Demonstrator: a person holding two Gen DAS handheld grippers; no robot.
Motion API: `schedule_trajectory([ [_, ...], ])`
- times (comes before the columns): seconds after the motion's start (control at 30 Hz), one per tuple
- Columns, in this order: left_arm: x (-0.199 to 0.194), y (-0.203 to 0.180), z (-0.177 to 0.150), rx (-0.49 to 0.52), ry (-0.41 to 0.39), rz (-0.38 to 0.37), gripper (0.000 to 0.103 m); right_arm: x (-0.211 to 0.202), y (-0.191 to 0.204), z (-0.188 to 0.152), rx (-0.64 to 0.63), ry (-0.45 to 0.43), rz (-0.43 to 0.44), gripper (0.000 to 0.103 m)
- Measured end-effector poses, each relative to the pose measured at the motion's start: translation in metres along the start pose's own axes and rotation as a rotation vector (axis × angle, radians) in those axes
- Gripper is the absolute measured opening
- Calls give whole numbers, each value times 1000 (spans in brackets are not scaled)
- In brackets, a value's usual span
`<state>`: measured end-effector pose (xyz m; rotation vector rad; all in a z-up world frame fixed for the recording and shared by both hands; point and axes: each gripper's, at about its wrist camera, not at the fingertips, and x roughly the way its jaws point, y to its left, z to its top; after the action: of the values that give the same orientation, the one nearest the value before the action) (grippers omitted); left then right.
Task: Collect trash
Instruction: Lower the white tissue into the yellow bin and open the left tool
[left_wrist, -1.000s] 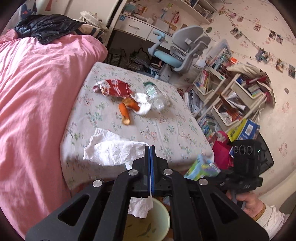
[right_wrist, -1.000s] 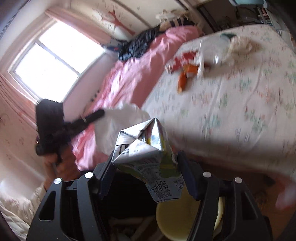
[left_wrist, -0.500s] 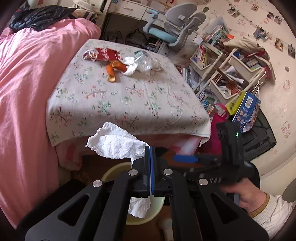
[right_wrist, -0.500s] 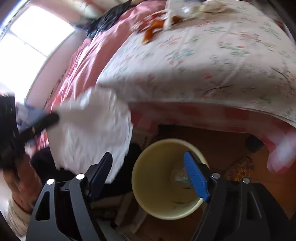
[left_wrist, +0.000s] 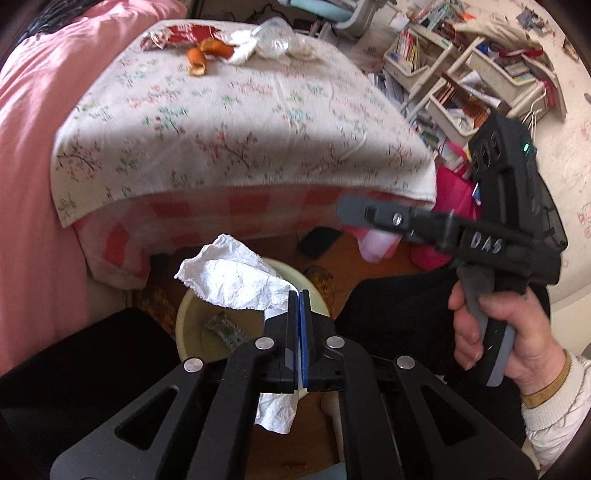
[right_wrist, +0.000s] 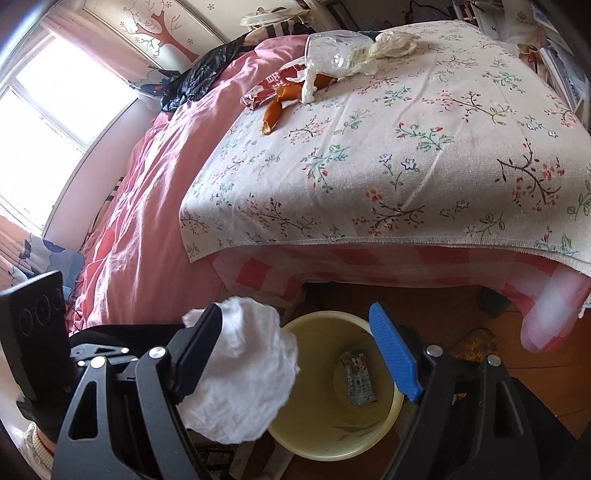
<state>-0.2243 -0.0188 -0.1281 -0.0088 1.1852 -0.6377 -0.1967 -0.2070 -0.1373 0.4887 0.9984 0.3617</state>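
My left gripper is shut on a crumpled white tissue and holds it over the pale yellow bin on the floor. The tissue also shows in the right wrist view, above the bin's left rim. My right gripper is open and empty above the bin; it shows in the left wrist view too. A flattened drink carton lies in the bin. On the table's far end lie a red wrapper, orange peel, a clear plastic bottle and white wadding.
The table with a flowered cloth overhangs the bin. A pink bed runs along the left. Bookshelves and a pink bag stand to the right. A dark object lies on the wooden floor.
My right gripper opened and let the drink carton fall into the bin. Both grippers came down from table height to the bin; the tissue stays held in the left.
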Motion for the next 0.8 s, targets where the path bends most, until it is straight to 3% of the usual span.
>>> schedule_trajectory([
  [0.17,14,-5,-4,32,40,44,3,-4,-1,-2,-3,-10,-5,81],
  [0.33,12,-1,-5,28,24,81,29,-6,-2,-3,1,-17,-8,82],
  [0.47,7,4,-3,10,-10,98,38,-8,-3,-4,-1,-19,-8,82],
  [0.63,-10,11,3,-25,-129,131,53,-9,-4,-3,0,-25,-11,83],
  [0.8,-35,31,8,-145,-264,144,57,-9,-4,-4,-4,-28,-18,83],
])
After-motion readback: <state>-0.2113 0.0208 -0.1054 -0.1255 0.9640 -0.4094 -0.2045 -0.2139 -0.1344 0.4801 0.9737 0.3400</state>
